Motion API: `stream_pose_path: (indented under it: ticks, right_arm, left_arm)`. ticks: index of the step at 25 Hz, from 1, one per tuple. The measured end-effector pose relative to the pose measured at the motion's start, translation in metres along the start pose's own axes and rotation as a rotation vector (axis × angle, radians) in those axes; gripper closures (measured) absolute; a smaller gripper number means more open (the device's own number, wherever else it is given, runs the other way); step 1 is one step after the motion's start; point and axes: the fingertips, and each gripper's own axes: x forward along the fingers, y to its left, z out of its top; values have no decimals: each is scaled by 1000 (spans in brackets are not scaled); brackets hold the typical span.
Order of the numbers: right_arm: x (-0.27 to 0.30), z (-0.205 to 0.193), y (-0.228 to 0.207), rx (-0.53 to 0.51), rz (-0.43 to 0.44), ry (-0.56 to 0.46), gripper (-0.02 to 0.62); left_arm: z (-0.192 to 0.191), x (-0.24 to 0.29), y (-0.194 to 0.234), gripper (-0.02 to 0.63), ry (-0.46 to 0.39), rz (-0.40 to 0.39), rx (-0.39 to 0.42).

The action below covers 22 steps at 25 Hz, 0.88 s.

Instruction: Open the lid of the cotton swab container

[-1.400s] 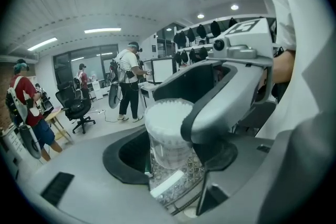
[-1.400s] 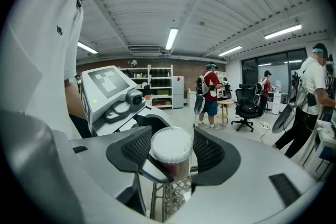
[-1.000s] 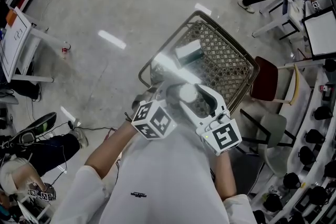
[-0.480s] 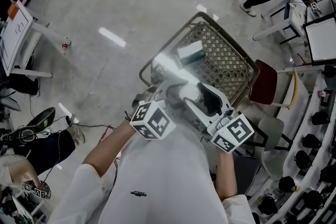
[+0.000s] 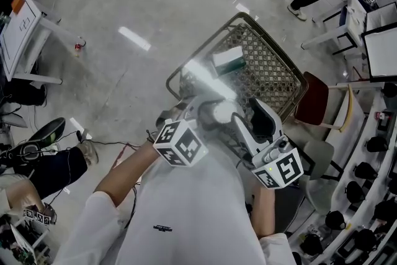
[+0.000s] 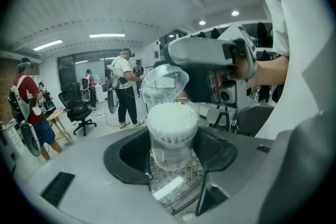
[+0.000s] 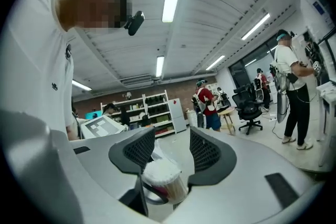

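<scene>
The left gripper (image 6: 170, 153) is clamped on the cotton swab container (image 6: 171, 136), bracing it in front of the person. The clear lid (image 6: 165, 81) is tipped up off the swabs. It sits between the jaws of the right gripper (image 7: 172, 147), which have just been closing but are not yet pinching it.

No text or number is legible — anywhere.
</scene>
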Motion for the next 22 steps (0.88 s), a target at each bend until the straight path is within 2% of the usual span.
stream_pose_path:
  ticks: [13,22]
  right_arm:
    - [7,15,-31,-41,-168,-58,475]
    - [-1,1,-57,-55,-265,-51,511]
  left_arm:
    - [-4,-7,-1,364,-11,-9,-16]
    - [-6,-5,-11,364,-7,-22,-26]
